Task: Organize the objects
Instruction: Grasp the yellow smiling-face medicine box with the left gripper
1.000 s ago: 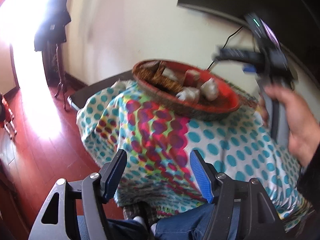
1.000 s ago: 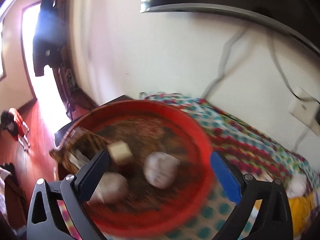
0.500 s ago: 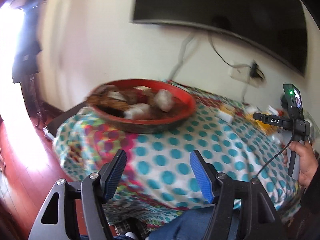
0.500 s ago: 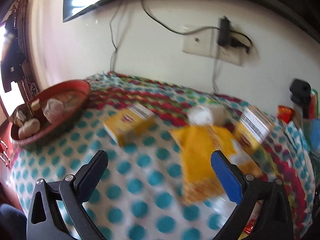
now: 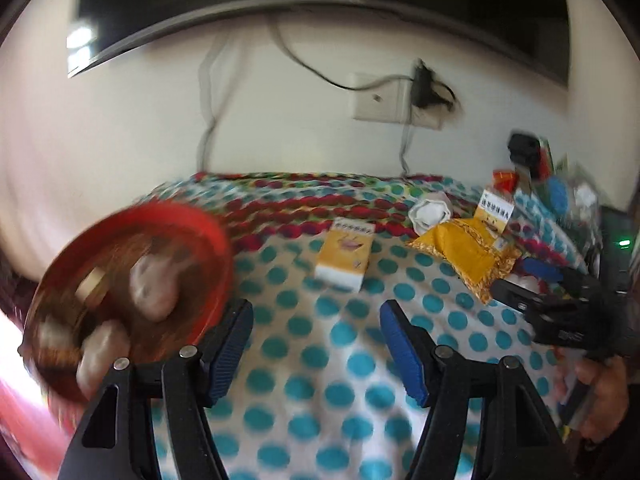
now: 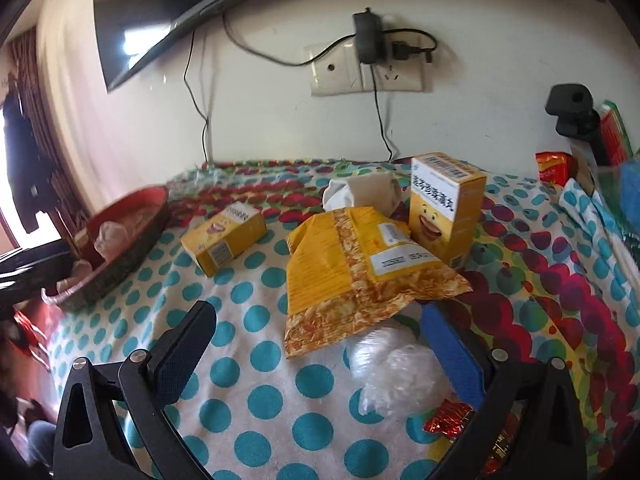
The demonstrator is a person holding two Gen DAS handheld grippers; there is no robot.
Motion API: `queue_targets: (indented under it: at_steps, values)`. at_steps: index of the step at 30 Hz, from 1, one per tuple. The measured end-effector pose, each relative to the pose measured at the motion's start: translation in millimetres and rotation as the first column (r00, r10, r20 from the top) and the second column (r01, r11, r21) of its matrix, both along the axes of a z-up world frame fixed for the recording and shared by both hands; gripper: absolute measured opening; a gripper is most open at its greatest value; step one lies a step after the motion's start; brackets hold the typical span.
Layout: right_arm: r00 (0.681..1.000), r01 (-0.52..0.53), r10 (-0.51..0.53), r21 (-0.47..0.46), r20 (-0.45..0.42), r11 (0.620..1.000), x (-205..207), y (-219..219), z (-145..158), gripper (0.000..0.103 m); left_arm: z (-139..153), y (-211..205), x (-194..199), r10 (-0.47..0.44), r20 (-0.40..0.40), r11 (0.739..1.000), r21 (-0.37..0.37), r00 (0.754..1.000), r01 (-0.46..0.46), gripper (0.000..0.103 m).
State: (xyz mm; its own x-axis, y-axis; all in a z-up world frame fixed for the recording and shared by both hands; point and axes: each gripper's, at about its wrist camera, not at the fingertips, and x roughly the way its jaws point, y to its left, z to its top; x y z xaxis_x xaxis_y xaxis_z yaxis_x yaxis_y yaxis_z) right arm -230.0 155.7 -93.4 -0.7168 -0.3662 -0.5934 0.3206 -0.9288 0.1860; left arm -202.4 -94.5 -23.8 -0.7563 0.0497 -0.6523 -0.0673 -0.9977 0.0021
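A red basket [image 5: 218, 236] holding wrapped lumps sits at the table's left; it also shows in the right wrist view [image 6: 132, 232]. A yellow box [image 5: 346, 254] lies flat mid-table, also seen in the right wrist view [image 6: 224, 242]. A yellow packet [image 6: 348, 272] lies beside an upright yellow box [image 6: 446, 216] and a white tissue [image 6: 352, 190]. A clear plastic bag [image 6: 396, 368] lies close in front of the packet. My left gripper [image 5: 316, 352] is open and empty, near the basket. My right gripper [image 6: 320, 352] is open and empty, just short of the packet.
The table wears a polka-dot cloth [image 6: 248, 344]. A wall socket with plugs and cables [image 6: 372, 64] is behind it, under a TV [image 6: 160, 12]. Red snack wrappers [image 6: 452, 420] lie near my right finger. Clutter [image 6: 580, 160] stands at the far right.
Both grippers have swung right, away from the basket, toward the yellow boxes and packet. Both stayed open and empty.
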Motion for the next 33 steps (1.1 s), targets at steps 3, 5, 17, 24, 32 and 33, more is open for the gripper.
queue_targets:
  at_steps: [3, 5, 17, 24, 32, 33]
  values:
    - [0.999, 0.037, -0.036, -0.033, 0.025, 0.999, -5, 10, -2, 0.103, -6, 20, -35, -0.061, 0.024, 0.996, -0.062, 0.998, 0.062, 0.068]
    - [0.998, 0.053, -0.051, -0.061, 0.041, 0.997, -7, 16, -3, 0.103, -8, 27, -50, -0.086, 0.034, 0.993, -0.073, 0.996, 0.088, 0.068]
    - [0.987, 0.105, -0.086, -0.144, 0.133, 0.984, -20, 33, -15, 0.103, -48, 36, -130, -0.06, 0.209, 0.997, -0.033, 0.976, 0.068, 0.068]
    - [0.984, 0.106, -0.078, -0.17, 0.159, 0.98, -22, 35, -19, 0.103, -62, 38, -150, -0.049, 0.239, 0.997, -0.047, 0.97, 0.062, 0.068]
    - [0.981, 0.099, -0.063, -0.19, 0.184, 0.977, -26, 36, -23, 0.103, -76, 29, -170, -0.061, 0.328, 0.991, -0.094, 0.943, 0.097, 0.068]
    - [0.981, 0.098, -0.062, -0.192, 0.186, 0.976, -27, 36, -23, 0.103, -78, 29, -172, -0.057, 0.335, 0.989, -0.113, 0.94, 0.101, 0.068]
